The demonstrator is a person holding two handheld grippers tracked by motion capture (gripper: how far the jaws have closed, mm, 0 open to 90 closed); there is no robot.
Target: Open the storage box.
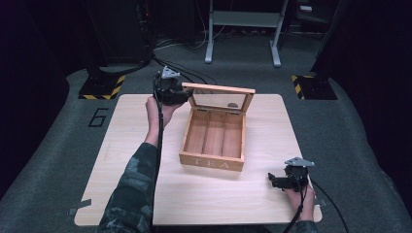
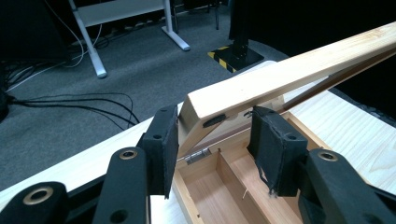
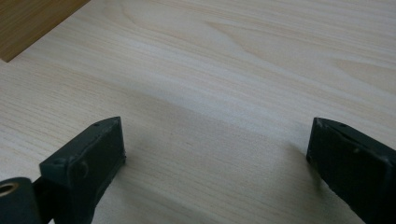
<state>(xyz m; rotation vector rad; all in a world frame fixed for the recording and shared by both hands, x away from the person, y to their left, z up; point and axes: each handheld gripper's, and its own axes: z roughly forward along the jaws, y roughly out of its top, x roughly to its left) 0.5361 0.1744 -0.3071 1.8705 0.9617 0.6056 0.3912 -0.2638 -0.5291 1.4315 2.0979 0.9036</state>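
Lid (image 2: 280,77) raised, corner clamped by left gripper (image 2: 215,140).

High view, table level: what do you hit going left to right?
Left gripper clamped on the raised glass-paned lid's corner → open wooden tea box → right gripper, jaws open, on the pale wooden table.

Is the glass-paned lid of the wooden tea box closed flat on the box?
No, the lid stands raised above the open wooden tea box, showing bare compartments.

The light wooden table (image 1: 145,194) carries one open wooden tea box (image 1: 212,162) near its middle (the lid (image 1: 221,99) stands raised).
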